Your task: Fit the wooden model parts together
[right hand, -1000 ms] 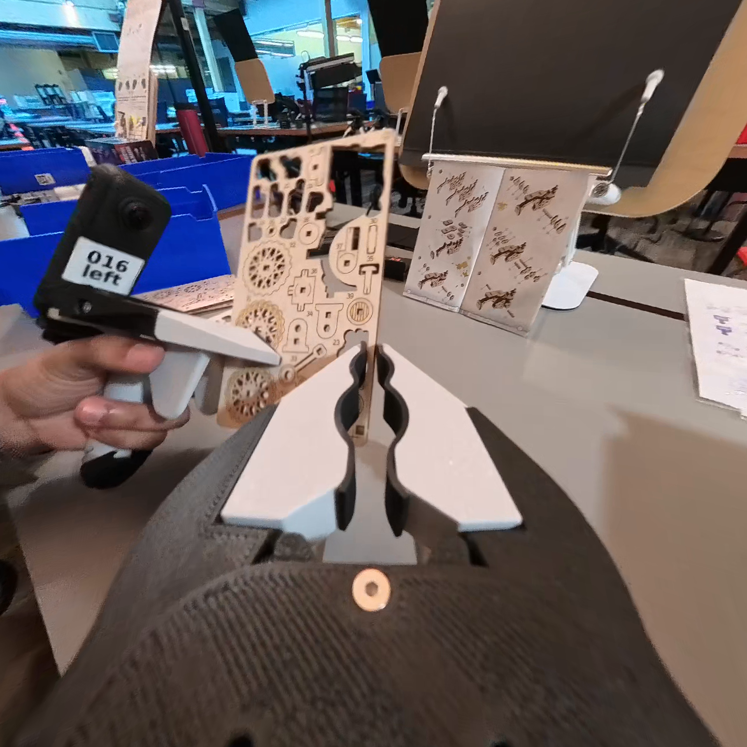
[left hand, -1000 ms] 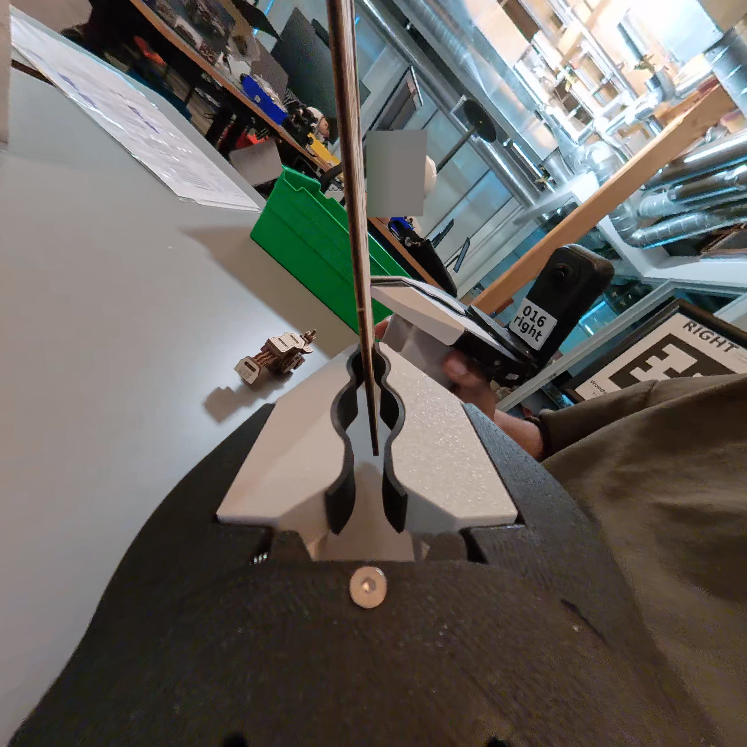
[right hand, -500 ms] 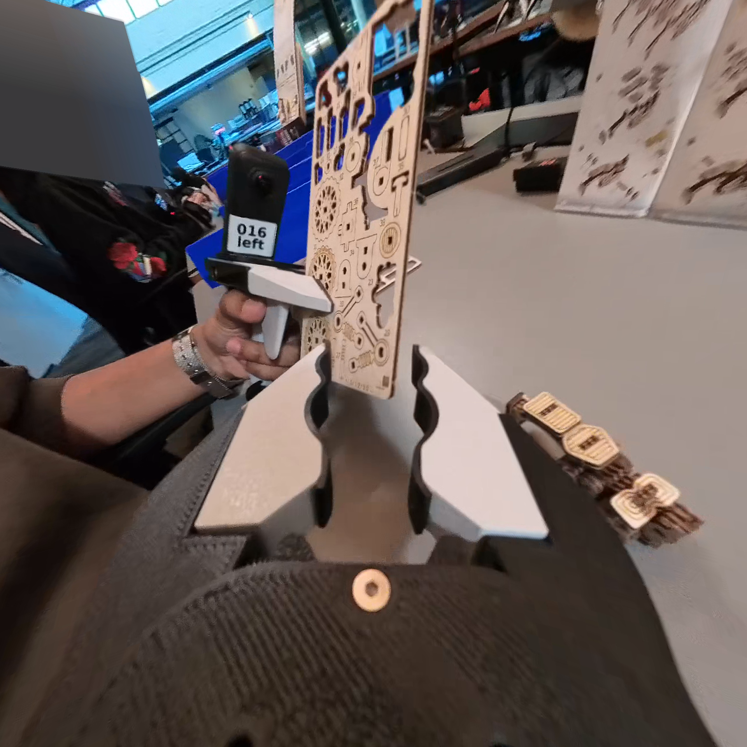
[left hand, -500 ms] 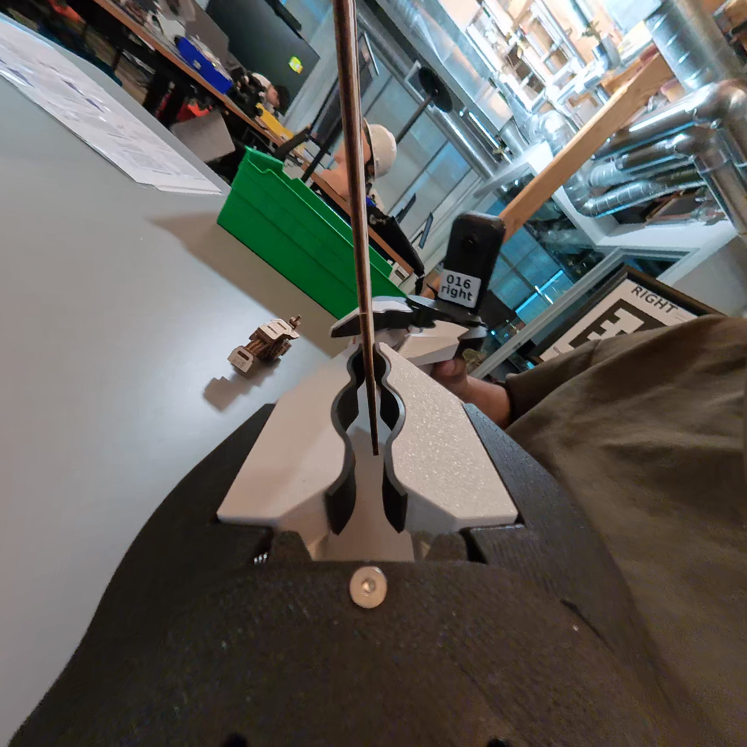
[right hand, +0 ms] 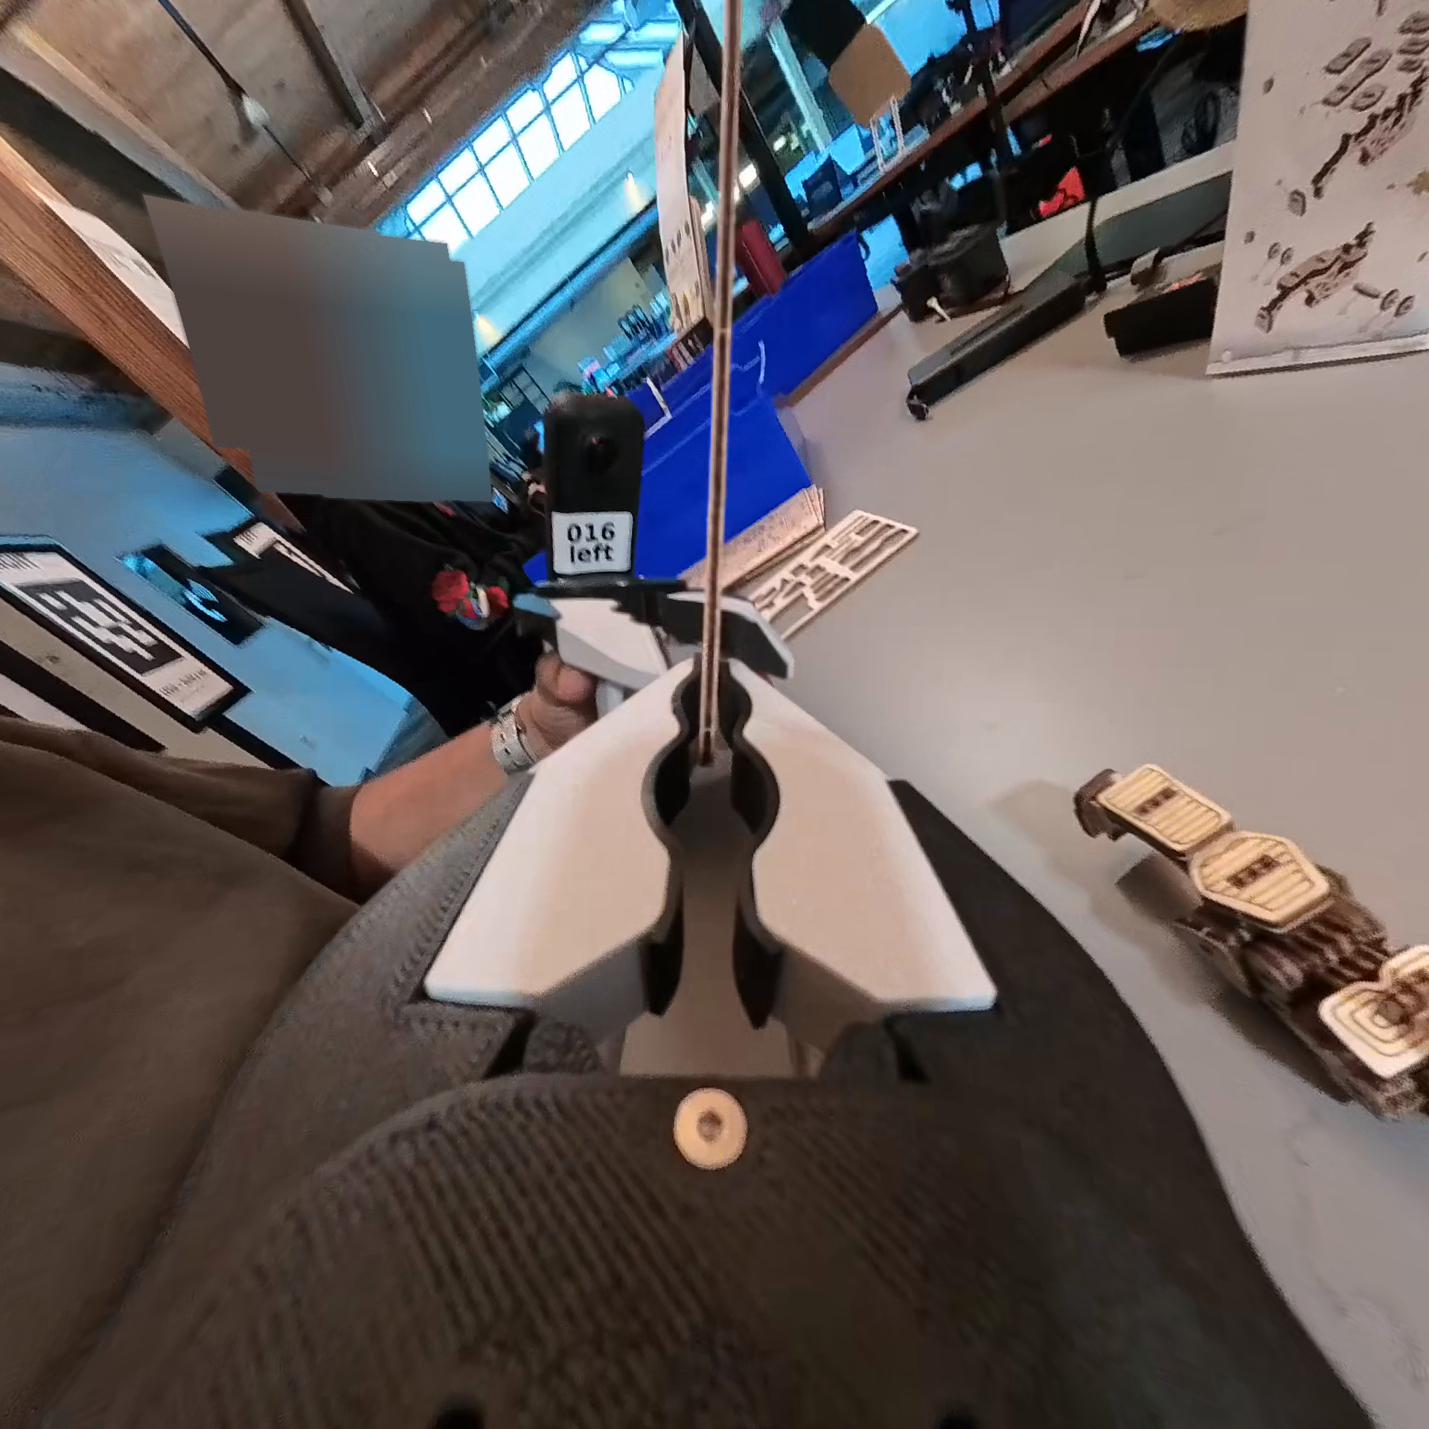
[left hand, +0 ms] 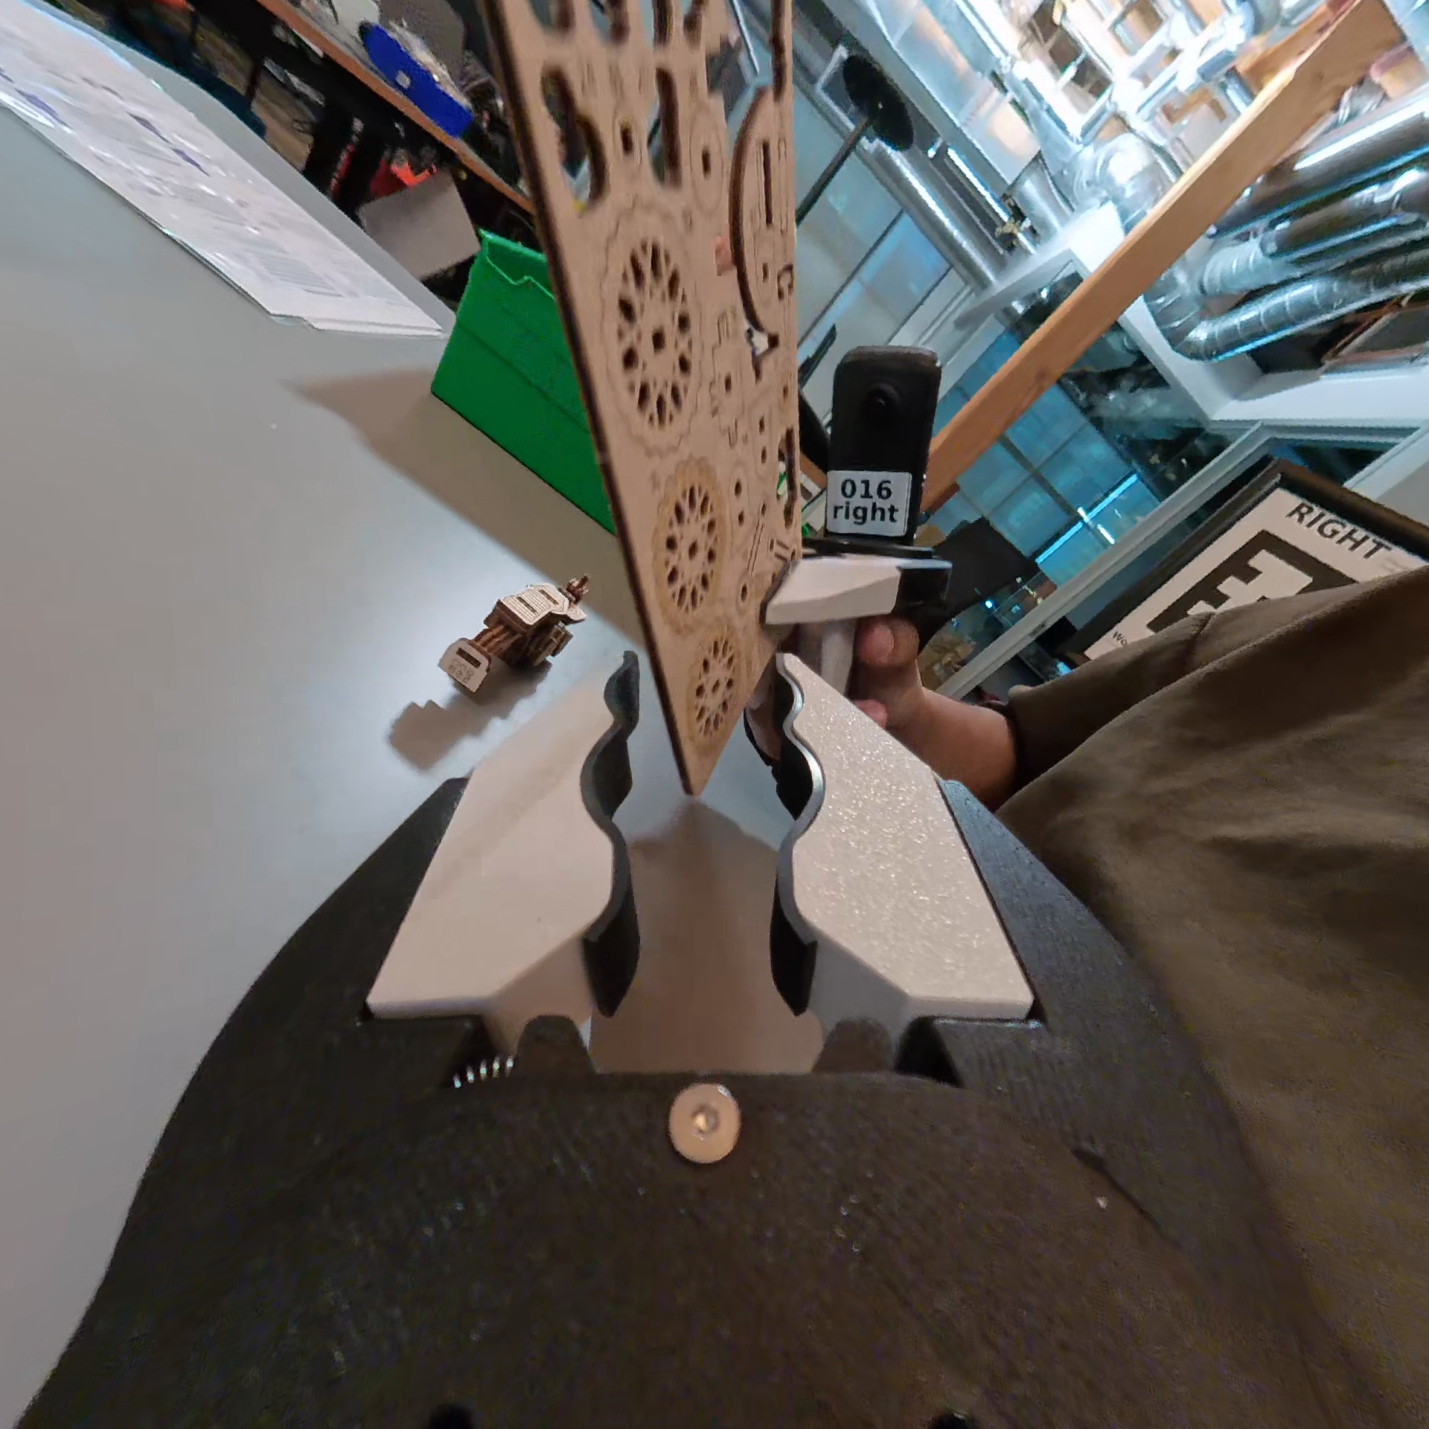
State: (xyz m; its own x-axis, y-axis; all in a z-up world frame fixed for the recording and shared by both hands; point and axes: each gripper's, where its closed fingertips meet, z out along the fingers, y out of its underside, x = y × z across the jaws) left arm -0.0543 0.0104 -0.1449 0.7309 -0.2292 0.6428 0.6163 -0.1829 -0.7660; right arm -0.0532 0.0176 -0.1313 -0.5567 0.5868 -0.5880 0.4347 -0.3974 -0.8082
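A thin wooden parts sheet (left hand: 673, 387) with laser-cut gears stands upright above the grey table. My right gripper (right hand: 711, 688) is shut on the sheet's lower edge; the sheet (right hand: 723, 309) shows edge-on there. My left gripper (left hand: 705, 680) is open, with the sheet's bottom corner between its spread jaws but not touching them. The right gripper (left hand: 820, 595) also shows beyond the sheet in the left wrist view, and the left gripper (right hand: 665, 619) shows behind the sheet in the right wrist view. A partly built wooden model (left hand: 514, 634) lies on the table; it also shows in the right wrist view (right hand: 1268, 912).
A green bin (left hand: 510, 387) and a printed paper (left hand: 193, 193) lie at the table's far side. More wooden sheets (right hand: 827, 557) lie flat by blue bins (right hand: 719, 479). An instruction sheet stand (right hand: 1330, 193) and black devices (right hand: 997, 340) sit further back. An olive sleeve (left hand: 1198, 850) is close. The grippers are tip to tip, or close to it.
The sheet has passed from my left gripper to my right. The left gripper was shut on it and is now open; the right was open half a second ago and is now shut on it.
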